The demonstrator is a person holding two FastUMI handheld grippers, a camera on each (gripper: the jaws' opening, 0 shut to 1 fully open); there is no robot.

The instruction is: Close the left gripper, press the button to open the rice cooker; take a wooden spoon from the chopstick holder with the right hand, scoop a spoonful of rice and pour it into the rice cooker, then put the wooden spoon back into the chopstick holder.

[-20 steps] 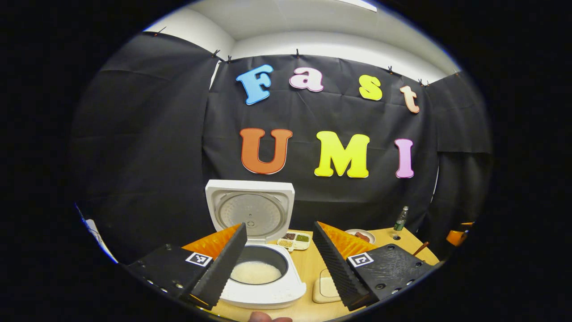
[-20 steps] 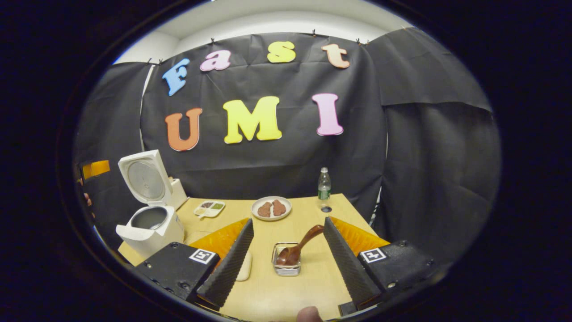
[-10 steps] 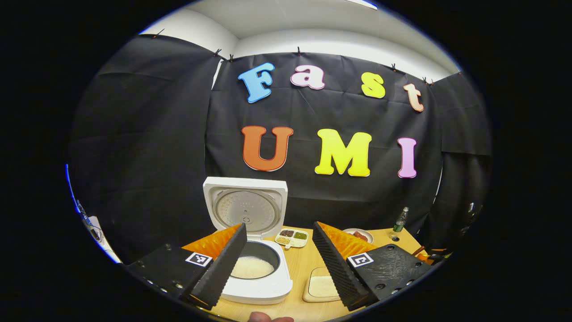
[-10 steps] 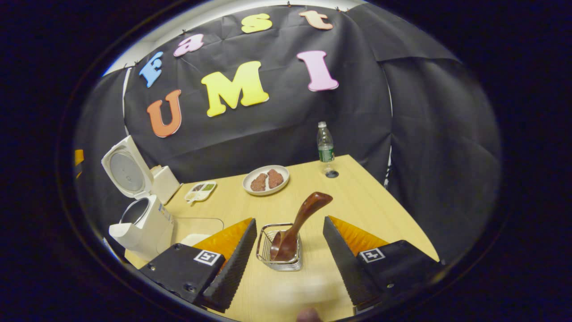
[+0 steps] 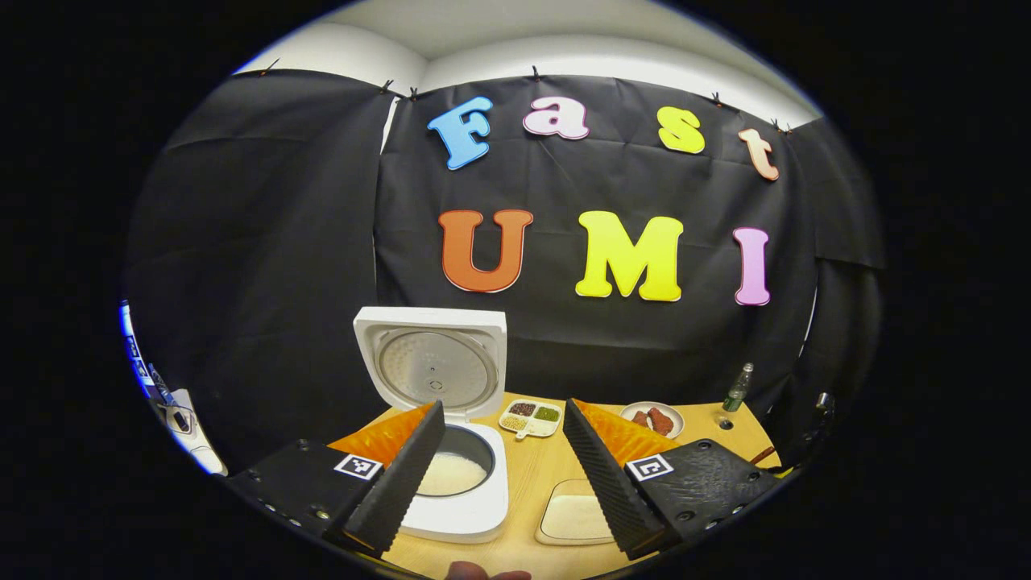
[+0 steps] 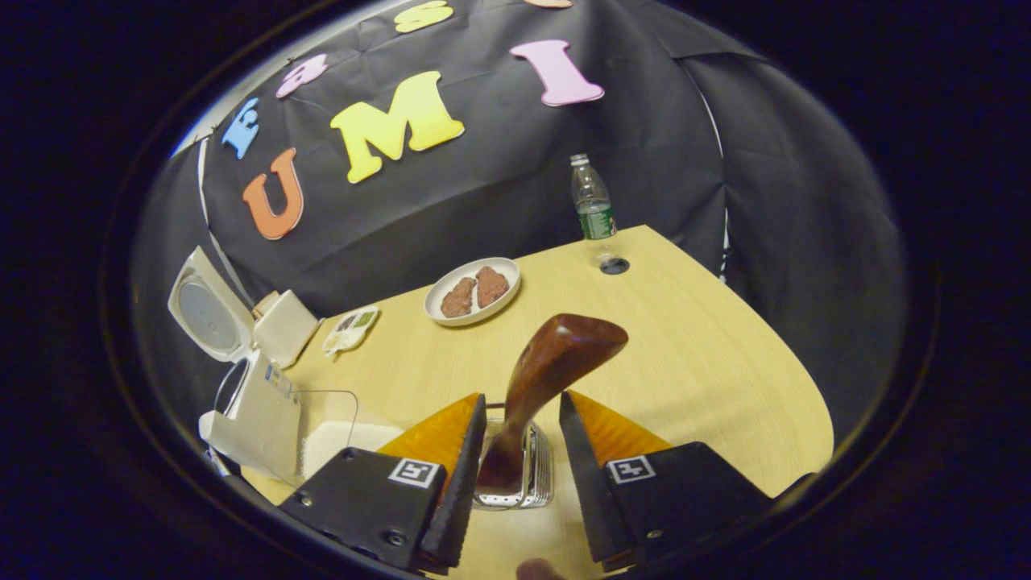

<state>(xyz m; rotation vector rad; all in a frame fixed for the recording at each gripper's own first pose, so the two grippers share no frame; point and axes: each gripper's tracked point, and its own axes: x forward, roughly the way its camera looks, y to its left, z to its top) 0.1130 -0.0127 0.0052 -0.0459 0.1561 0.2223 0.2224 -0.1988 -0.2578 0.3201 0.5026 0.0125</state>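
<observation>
The white rice cooker (image 5: 439,451) on the light wooden table (image 6: 685,354) is open. The right gripper (image 6: 519,475) has narrow fingers around the brown wooden spoon (image 6: 540,387) in the wire chopstick holder (image 6: 527,475), not squeezing yet. Next, squeeze and lift. The left gripper (image 5: 503,475) waits wide open.

White rice cooker (image 5: 451,515), reddish-brown wooden spoon (image 6: 548,366), light wood-grain table (image 6: 709,354), green-label bottle (image 6: 594,205)

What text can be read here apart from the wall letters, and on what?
No text can be read.
Label on the bottle: too small to read.
sticker on the side of the rice cooker: blurred.
square markers on the left gripper and right gripper: coded patterns, no words.
</observation>
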